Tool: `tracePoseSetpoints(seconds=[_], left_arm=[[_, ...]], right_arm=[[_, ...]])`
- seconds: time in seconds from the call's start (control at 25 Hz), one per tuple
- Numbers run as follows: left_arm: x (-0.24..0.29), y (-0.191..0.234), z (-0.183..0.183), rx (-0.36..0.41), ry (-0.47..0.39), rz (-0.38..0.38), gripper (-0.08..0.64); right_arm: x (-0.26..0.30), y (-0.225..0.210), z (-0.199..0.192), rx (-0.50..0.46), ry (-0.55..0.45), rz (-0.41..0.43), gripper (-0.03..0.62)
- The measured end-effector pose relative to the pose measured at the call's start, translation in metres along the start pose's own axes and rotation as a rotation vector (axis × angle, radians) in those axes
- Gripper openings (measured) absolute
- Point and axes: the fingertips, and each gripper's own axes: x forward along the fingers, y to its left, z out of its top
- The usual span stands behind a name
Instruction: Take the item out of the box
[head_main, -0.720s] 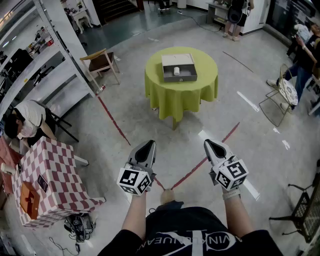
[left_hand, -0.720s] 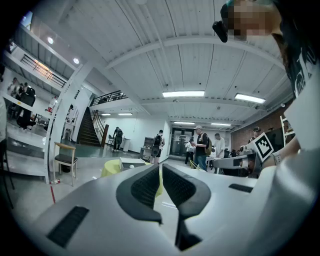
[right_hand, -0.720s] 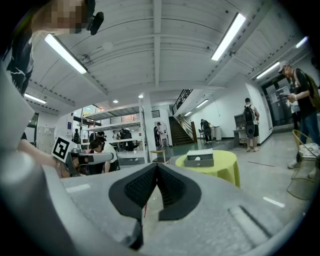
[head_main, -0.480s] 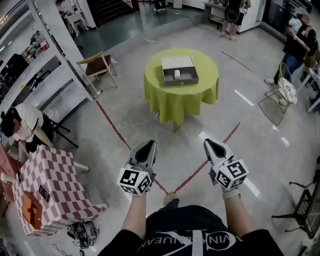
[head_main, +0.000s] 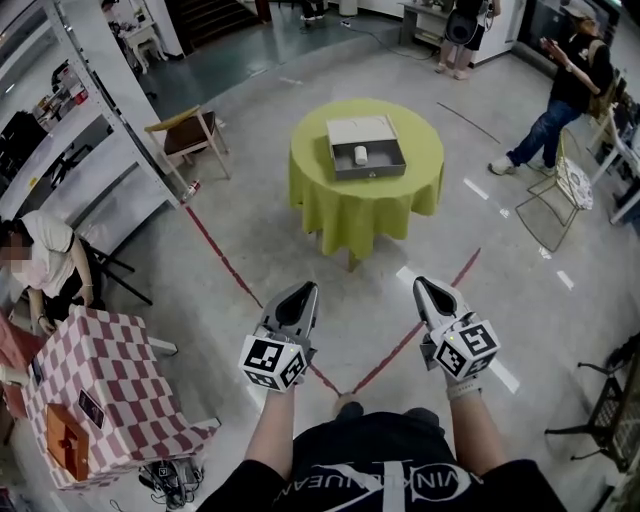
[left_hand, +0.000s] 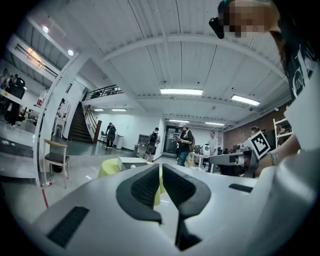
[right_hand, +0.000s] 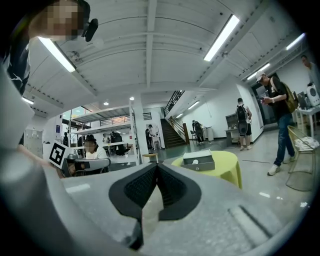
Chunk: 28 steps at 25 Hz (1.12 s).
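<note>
An open grey box (head_main: 366, 146) lies on a round table with a yellow-green cloth (head_main: 366, 195), far ahead of me. A small white cylinder (head_main: 361, 155) stands inside the box. The box (right_hand: 199, 161) and table (right_hand: 225, 167) also show in the right gripper view. My left gripper (head_main: 304, 291) and right gripper (head_main: 421, 285) are held at waist height, well short of the table, both pointing toward it. Both are shut with nothing between the jaws. In the left gripper view the table (left_hand: 109, 169) peeks out behind the shut jaws.
A wooden chair (head_main: 188, 135) and white shelving (head_main: 75, 140) stand at the left. A checkered box (head_main: 95, 385) sits at lower left beside a seated person (head_main: 40, 262). A person (head_main: 560, 90) walks at upper right near wire chairs (head_main: 560, 200). Red floor lines (head_main: 240, 280) cross ahead of me.
The table and box have drifted slightly right and down in view as I advance. The person at the right has walked farther into view. Both grippers keep their pose.
</note>
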Motion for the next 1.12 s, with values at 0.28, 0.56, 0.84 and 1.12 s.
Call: tracePoseSetpoints(seconds=[0.28, 0.56, 0.84, 1.12], left_arm=[[0.007, 0.015, 0.001, -0.010, -0.002, -0.005, 0.021], [0.018, 0.031, 0.000, -0.013, 0.008, -0.001, 0.021], [0.037, 0.066, 0.004, -0.017, 0.004, 0.032, 0.021], [0.072, 0.095, 0.004, -0.022, 0.016, 0.034, 0.021]], right_arm=[[0.012, 0.002, 0.003, -0.007, 0.001, -0.017, 0.006], [0.038, -0.006, 0.004, 0.007, -0.001, -0.015, 0.006], [0.081, -0.013, 0.006, -0.002, 0.016, 0.015, 0.006], [0.125, -0.030, 0.010, 0.008, 0.023, 0.029, 0.006]])
